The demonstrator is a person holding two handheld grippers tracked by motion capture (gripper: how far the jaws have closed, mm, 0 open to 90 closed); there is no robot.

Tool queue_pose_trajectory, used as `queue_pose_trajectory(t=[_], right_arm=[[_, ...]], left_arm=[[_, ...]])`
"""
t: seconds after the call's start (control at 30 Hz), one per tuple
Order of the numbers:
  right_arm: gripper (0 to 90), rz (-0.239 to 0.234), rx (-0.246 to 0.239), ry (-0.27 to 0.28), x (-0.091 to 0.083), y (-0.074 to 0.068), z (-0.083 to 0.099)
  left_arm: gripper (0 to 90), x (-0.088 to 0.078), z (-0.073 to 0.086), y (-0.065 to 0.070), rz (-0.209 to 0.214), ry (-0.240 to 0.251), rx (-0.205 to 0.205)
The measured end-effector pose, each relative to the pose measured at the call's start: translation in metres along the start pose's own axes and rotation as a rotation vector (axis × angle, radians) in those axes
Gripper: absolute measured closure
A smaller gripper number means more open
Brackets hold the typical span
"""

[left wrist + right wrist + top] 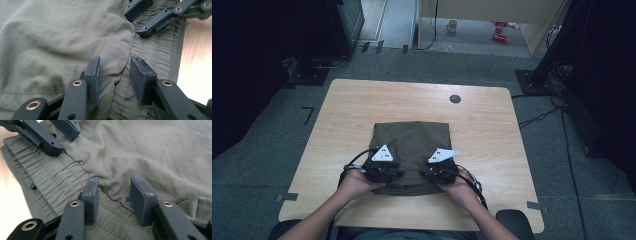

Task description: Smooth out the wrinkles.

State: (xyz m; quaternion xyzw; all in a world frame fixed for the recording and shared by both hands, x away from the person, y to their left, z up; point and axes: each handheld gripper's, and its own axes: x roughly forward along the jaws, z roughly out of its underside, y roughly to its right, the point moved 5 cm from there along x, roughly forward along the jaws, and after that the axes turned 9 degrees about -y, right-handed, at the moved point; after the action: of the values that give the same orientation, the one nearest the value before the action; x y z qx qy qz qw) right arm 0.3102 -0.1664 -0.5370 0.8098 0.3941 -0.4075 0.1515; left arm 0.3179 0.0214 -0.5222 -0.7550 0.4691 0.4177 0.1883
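An olive-green garment (pixel 412 142) lies folded flat on the wooden table (pixel 487 135), its gathered elastic waistband (pixel 155 52) along the near edge. Both grippers rest on that near edge and point toward each other. My left gripper (pixel 398 175) (pixel 115 67) has its jaws apart, with a raised fold of cloth (pixel 117 47) between the pads. My right gripper (pixel 426 174) (pixel 113 188) also has its jaws apart, straddling the seam where the waistband (pixel 50 180) meets the smooth cloth. Each gripper view shows the other gripper's jaws farther off. A person's hands hold both tools.
A dark round hole (pixel 455 98) sits in the table's far part. Bare wood surrounds the garment on all sides. Beyond the table are grey floor, black stands and cables (pixel 542 117), a mug (pixel 452 26) and red objects (pixel 500 31) far back.
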Motion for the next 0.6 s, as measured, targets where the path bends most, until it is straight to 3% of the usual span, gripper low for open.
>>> queue_pose_trajectory(t=[0.17,0.23,0.4,0.53,0.6], right_arm=[[56.2,-0.039,0.037,0.006,0.0,-0.001,-0.006],[61.2,-0.048,0.043,0.017,-0.008,0.0,-0.008],[69.7,0.017,0.052,0.077,-0.033,0.011,-0.007],[70.2,0.058,0.107,0.099,-0.04,0.028,-0.003],[68.7,0.054,0.125,0.093,-0.038,0.033,-0.002]], left_arm=[[58.2,-0.004,0.004,-0.007,-0.019,-0.017,-0.032],[56.9,-0.006,0.005,-0.006,-0.023,-0.018,-0.039],[47.9,-0.016,0.004,-0.008,-0.012,0.019,-0.052],[49.8,-0.029,0.001,-0.02,-0.024,0.07,-0.082],[52.7,-0.035,0.001,-0.03,-0.033,0.094,-0.115]])
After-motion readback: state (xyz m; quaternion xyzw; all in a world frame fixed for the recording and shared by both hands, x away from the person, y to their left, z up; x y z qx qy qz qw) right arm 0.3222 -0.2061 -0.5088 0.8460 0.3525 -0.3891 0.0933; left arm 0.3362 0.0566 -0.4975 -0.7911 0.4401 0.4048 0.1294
